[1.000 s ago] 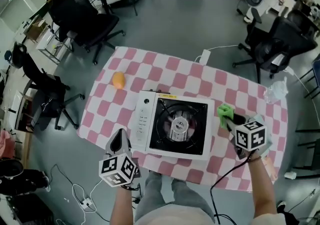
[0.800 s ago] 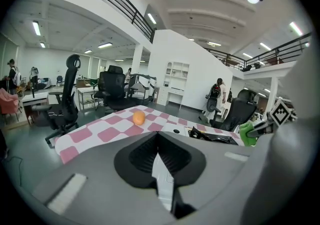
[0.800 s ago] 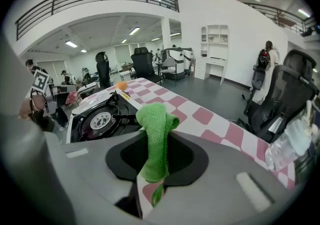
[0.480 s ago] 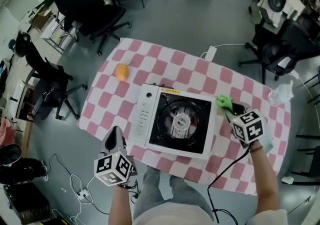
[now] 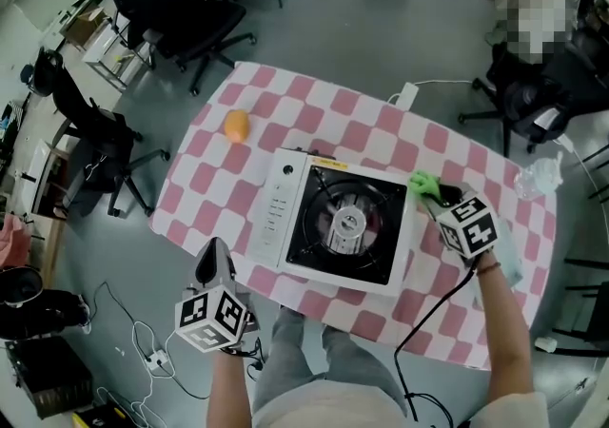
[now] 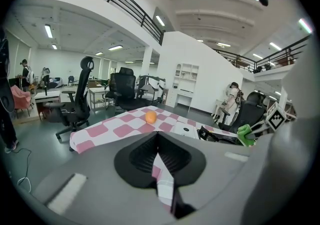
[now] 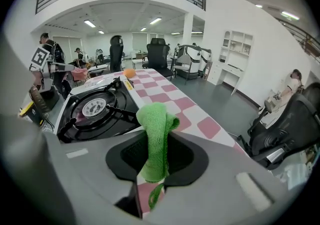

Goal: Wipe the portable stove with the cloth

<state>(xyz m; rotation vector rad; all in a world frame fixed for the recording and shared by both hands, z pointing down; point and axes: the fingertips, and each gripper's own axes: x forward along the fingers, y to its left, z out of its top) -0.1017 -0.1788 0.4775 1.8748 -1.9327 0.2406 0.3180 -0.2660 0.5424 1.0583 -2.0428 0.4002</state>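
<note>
The left gripper (image 5: 215,247) is held at the near edge of the desk (image 5: 314,112), at 7 o'clock from the portable stove (image 5: 343,223). Its fingers are seen pressed together, with nothing between them. An orange round object (image 5: 236,125) is seen on the pink-and-white checked desk at 10 o'clock from the stove, well apart from it. The stove is set mid-desk. A white body is shown, with a control strip along its left side, a black burner well crossed by pan supports, and a silver burner cap at its middle. The cloth (image 5: 425,187), bright green and bunched into a fold, is clamped between the fingers of the right gripper (image 5: 441,198). Its upper part stands up beyond them and a thin tail hangs below. It is held just beside the stove's 2 o'clock corner, though whether it touches cannot be told.
</note>
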